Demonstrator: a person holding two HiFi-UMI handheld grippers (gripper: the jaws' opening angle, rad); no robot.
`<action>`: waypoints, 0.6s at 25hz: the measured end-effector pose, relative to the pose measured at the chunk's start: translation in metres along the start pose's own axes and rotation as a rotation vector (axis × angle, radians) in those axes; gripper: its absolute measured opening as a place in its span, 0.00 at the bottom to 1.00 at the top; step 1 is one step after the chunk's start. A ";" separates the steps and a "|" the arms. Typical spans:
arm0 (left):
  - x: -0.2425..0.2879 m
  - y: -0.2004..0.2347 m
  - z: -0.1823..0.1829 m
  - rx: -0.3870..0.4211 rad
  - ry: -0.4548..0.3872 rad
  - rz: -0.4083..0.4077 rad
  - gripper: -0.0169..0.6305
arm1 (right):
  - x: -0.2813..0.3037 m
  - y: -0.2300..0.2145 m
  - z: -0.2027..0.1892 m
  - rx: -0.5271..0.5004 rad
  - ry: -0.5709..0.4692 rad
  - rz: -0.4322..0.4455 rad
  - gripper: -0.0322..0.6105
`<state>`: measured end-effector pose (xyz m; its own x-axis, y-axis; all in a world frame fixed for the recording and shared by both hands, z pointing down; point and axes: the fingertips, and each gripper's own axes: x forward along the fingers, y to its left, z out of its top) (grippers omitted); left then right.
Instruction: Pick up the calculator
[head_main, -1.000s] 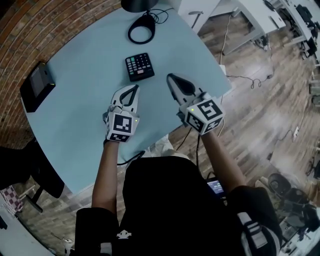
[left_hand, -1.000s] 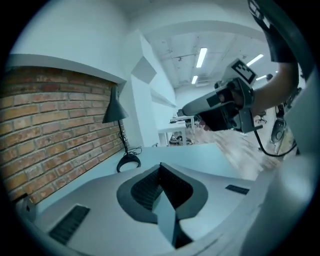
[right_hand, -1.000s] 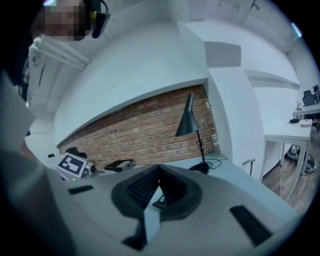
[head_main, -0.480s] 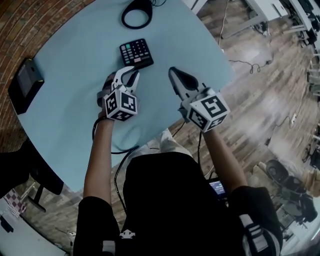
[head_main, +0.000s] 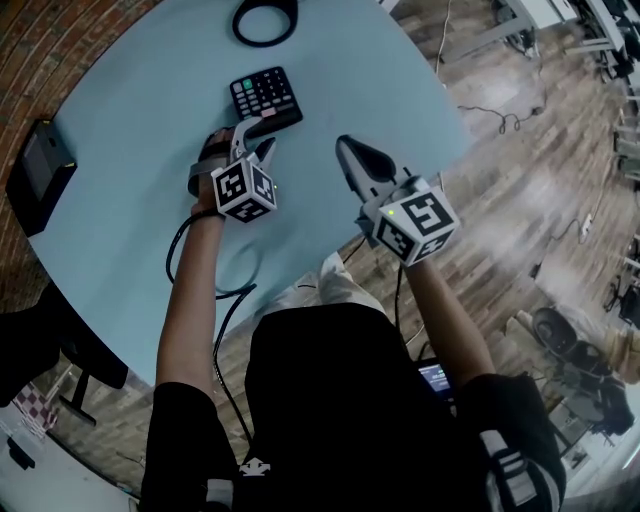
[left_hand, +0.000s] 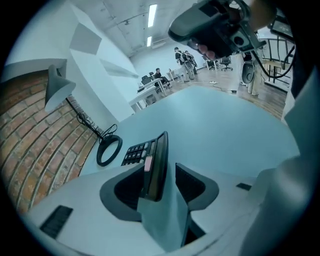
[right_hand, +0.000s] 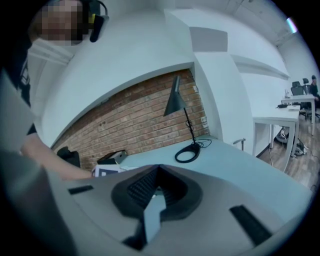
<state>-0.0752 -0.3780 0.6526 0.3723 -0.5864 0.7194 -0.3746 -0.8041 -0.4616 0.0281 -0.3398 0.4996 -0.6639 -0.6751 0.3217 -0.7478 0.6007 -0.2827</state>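
Lying beyond calculator (head_main: 265, 97): ring-shaped lamp base (head_main: 265, 20); black box (head_main: 40, 165) leftward.

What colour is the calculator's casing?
Black. The square calculator has a black casing, and the head view shows it best.

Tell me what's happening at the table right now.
A person is going for the calculator on the light blue table with the left hand-held gripper. Its jaws have just been opening and now stand wide apart around the calculator's near edge, not yet clamped on it. The calculator lies on the table. The right hand-held gripper hovers shut and empty near the table's edge.
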 end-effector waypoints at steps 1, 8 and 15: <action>0.002 0.001 -0.001 0.008 0.005 0.009 0.35 | 0.000 0.000 -0.002 0.000 0.004 0.000 0.05; 0.017 0.001 -0.006 0.056 0.032 0.032 0.38 | -0.002 -0.004 -0.011 0.012 0.022 -0.015 0.05; 0.019 0.005 -0.004 0.112 0.032 0.063 0.28 | -0.003 -0.007 -0.018 0.022 0.032 -0.018 0.05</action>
<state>-0.0730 -0.3927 0.6665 0.3231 -0.6341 0.7025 -0.2982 -0.7728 -0.5603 0.0352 -0.3341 0.5169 -0.6499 -0.6719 0.3553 -0.7600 0.5786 -0.2961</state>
